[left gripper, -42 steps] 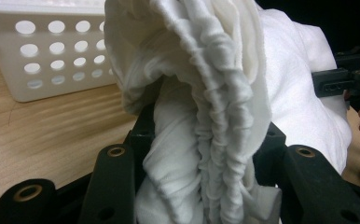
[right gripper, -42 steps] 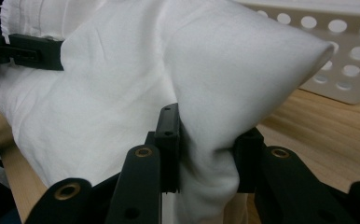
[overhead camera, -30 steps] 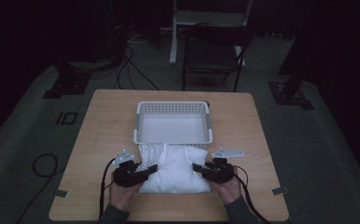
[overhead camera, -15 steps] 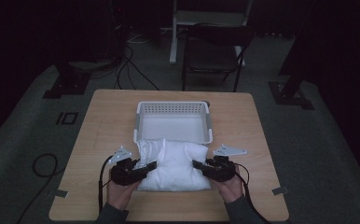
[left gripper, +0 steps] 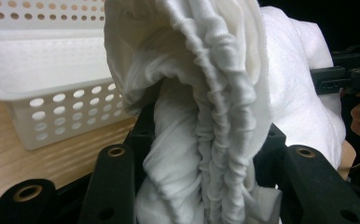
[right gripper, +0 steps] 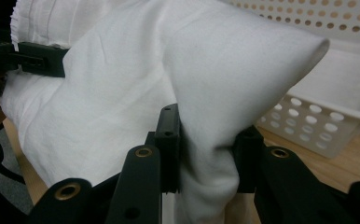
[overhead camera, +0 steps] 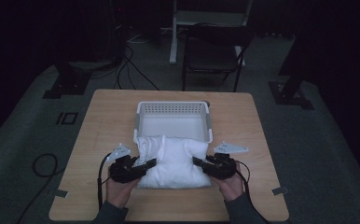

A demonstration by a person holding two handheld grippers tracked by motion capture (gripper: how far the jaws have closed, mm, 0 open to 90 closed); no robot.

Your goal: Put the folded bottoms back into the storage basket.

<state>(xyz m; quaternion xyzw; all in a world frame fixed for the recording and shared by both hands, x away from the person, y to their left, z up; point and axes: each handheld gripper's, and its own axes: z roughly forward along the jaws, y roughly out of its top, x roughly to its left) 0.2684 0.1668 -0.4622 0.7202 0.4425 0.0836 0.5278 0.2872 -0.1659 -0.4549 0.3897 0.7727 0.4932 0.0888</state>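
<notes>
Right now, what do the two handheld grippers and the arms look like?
Both the left gripper and the right gripper are black, each topped by a grey three-cornered plate, trailing a black cable. Jaws are black with brass-ringed holes. Dark sleeves cover the wrists.

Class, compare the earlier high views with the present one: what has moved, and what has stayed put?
The folded white cloth has been lifted and carried slightly toward the basket, its far edge now overlapping the near rim. Both tools, left and right, stay clamped on its ends. Basket and table unchanged.
</notes>
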